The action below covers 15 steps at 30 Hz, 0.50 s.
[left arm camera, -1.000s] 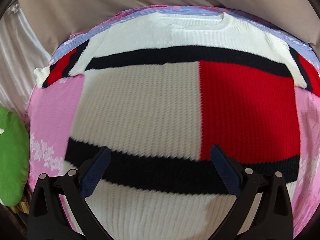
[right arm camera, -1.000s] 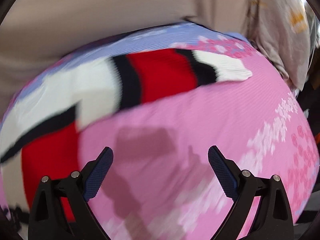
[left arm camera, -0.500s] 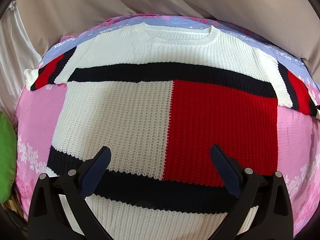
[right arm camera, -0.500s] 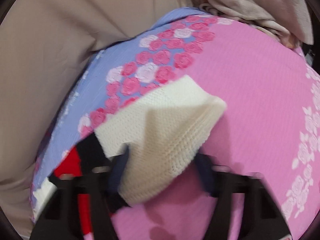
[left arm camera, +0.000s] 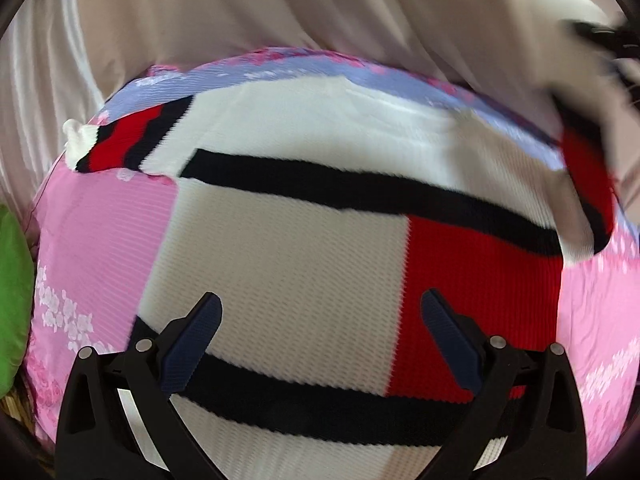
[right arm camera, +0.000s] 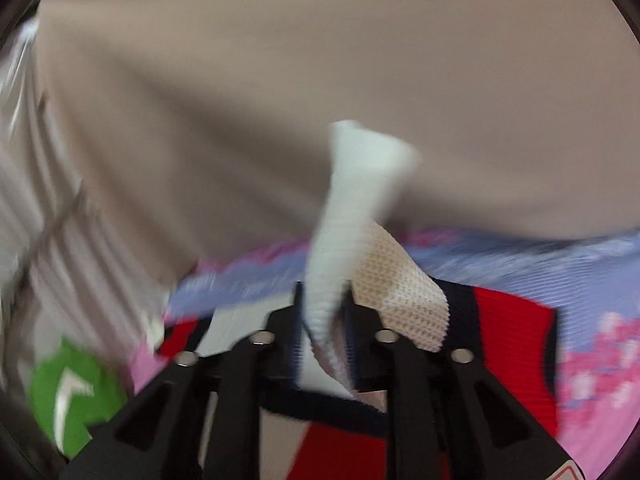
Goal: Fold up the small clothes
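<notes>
A small knit sweater (left arm camera: 288,256) in white, red and navy lies flat, chest up, on a pink and lilac floral cloth (left arm camera: 100,240). My left gripper (left arm camera: 320,332) is open and empty, hovering over the sweater's lower body. My right gripper (right arm camera: 324,320) is shut on the white cuff (right arm camera: 352,200) of the sweater's right sleeve and holds it lifted off the cloth. In the left wrist view that raised sleeve (left arm camera: 588,184) rises at the far right, with the right gripper (left arm camera: 600,36) blurred above it. The left sleeve (left arm camera: 120,144) lies flat.
Beige curtain fabric (left arm camera: 320,20) hangs behind the surface. A green cushion (left arm camera: 12,300) sits at the left edge; it also shows in the right wrist view (right arm camera: 72,392). The pink cloth (left arm camera: 600,320) extends to the sweater's right.
My right gripper closed on the right sleeve's white cuff and lifted it up and inward over the sweater. My left gripper stayed open, its view shifting slightly.
</notes>
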Each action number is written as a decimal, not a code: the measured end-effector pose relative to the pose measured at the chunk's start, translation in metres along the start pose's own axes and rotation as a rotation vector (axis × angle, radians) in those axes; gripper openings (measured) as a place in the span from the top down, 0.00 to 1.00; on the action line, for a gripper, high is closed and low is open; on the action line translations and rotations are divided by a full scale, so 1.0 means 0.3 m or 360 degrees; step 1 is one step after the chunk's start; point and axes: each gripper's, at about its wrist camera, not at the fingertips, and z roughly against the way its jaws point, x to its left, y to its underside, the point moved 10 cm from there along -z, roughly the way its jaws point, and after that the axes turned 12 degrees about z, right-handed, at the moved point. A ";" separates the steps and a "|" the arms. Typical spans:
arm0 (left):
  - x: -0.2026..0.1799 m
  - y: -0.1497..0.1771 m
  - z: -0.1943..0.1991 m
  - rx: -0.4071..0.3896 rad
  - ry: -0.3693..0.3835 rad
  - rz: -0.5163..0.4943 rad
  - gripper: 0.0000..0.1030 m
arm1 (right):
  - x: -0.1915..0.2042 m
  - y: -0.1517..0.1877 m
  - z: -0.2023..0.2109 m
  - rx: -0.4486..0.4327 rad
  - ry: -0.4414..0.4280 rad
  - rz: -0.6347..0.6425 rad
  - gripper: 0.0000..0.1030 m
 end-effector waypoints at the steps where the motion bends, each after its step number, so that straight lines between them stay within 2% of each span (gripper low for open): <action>1: 0.019 -0.016 -0.003 0.0001 0.0007 0.0018 0.05 | 0.072 0.048 -0.079 0.0074 -0.0010 0.0078 0.66; 3: 0.062 -0.061 -0.016 0.0016 0.0044 0.0062 0.05 | 0.150 0.151 -0.184 0.0195 0.0027 0.0179 0.66; 5: 0.093 -0.108 -0.037 0.0021 0.0075 0.0120 0.05 | 0.140 0.235 -0.179 0.0225 0.0070 0.0153 0.63; 7: 0.093 -0.160 -0.082 0.0059 0.0150 0.0180 0.05 | 0.052 0.334 -0.124 0.0246 0.0213 0.0053 0.51; 9: 0.080 -0.199 -0.138 0.0088 0.0175 0.0217 0.05 | -0.071 0.424 -0.039 0.0291 0.0461 -0.0024 0.47; 11: 0.030 -0.245 -0.222 0.0123 0.0202 0.0254 0.05 | -0.242 0.521 0.017 0.0426 0.0734 -0.0046 0.47; 14: -0.043 -0.263 -0.337 0.0200 0.0224 0.0293 0.05 | -0.374 0.614 0.052 0.0519 0.0865 -0.0134 0.47; 15: -0.059 -0.259 -0.377 0.0233 0.0194 0.0299 0.07 | -0.425 0.636 0.061 0.0544 0.0913 -0.0152 0.47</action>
